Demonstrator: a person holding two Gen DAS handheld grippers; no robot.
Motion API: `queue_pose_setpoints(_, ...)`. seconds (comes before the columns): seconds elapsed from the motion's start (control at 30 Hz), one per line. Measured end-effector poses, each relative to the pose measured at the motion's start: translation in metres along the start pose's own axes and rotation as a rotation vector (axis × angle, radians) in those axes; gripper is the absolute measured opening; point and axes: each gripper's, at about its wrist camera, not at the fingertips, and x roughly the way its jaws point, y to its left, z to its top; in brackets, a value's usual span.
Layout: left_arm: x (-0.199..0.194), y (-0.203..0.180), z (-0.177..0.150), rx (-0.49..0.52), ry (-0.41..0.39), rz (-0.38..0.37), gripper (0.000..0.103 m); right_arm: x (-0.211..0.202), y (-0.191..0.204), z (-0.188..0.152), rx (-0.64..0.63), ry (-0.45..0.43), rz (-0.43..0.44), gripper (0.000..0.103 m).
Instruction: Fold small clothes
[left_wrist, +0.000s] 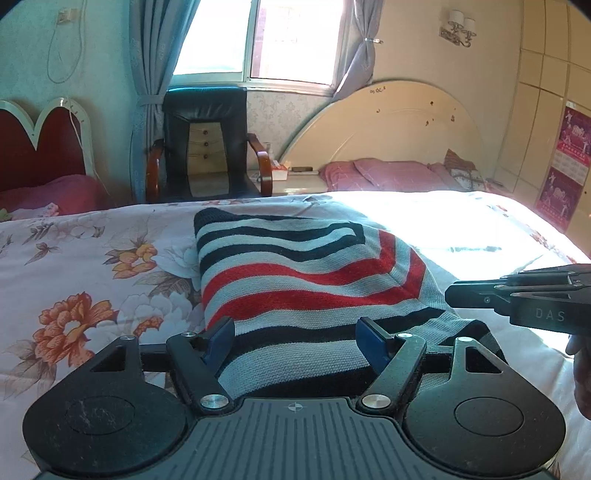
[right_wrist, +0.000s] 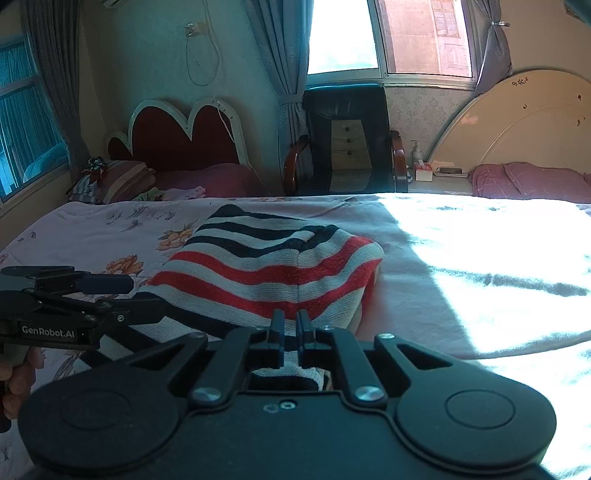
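Note:
A knitted sweater (left_wrist: 295, 273) with grey, black and red stripes lies folded on the floral bedspread (left_wrist: 92, 266). My left gripper (left_wrist: 295, 343) is open over its near edge, blue pads (left_wrist: 218, 338) standing wide apart with the striped cloth showing between them, not pinched. My right gripper (right_wrist: 290, 325) is shut, its black fingers nearly together just above the sweater's (right_wrist: 266, 273) near edge, and I see no cloth caught between them. From the left wrist view the right gripper (left_wrist: 452, 295) reaches in by the sweater's right side. The left gripper (right_wrist: 125, 291) shows at the left of the right wrist view.
Strong sunlight (right_wrist: 480, 258) washes out the bed's right half. A black armchair (left_wrist: 207, 144) and a nightstand (left_wrist: 295, 181) stand beyond the far edge, with pink pillows (left_wrist: 391, 173) by the cream headboard (left_wrist: 388, 122). A second bed with a red headboard (right_wrist: 181, 140) is at the left.

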Motion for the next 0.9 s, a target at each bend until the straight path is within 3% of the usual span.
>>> queue_pose_setpoints(0.4, -0.012, 0.036, -0.016, -0.117, 0.002, 0.087, 0.073, -0.010, 0.003, -0.009, -0.017, 0.009, 0.029, 0.008)
queue_pose_setpoints(0.57, 0.003, 0.039, -0.027, -0.134, 0.052, 0.079, 0.073, 0.011, 0.004, -0.025, -0.055, 0.087, -0.008, 0.005)
queue_pose_setpoints(0.83, 0.008, 0.049, -0.031, -0.199, 0.076, 0.055, 0.081, 0.016, 0.008, -0.029, -0.055, 0.075, -0.021, 0.005)
queue_pose_setpoints(0.87, 0.006, 0.051, -0.028, -0.211, 0.076, 0.035, 0.081, 0.014, 0.007, -0.026, -0.043, 0.084, -0.014, 0.008)
queue_pose_setpoints(0.9, 0.003, 0.053, -0.026, -0.233, 0.065, 0.016, 0.082, 0.009, 0.004, -0.022, -0.019, 0.080, 0.001, 0.022)
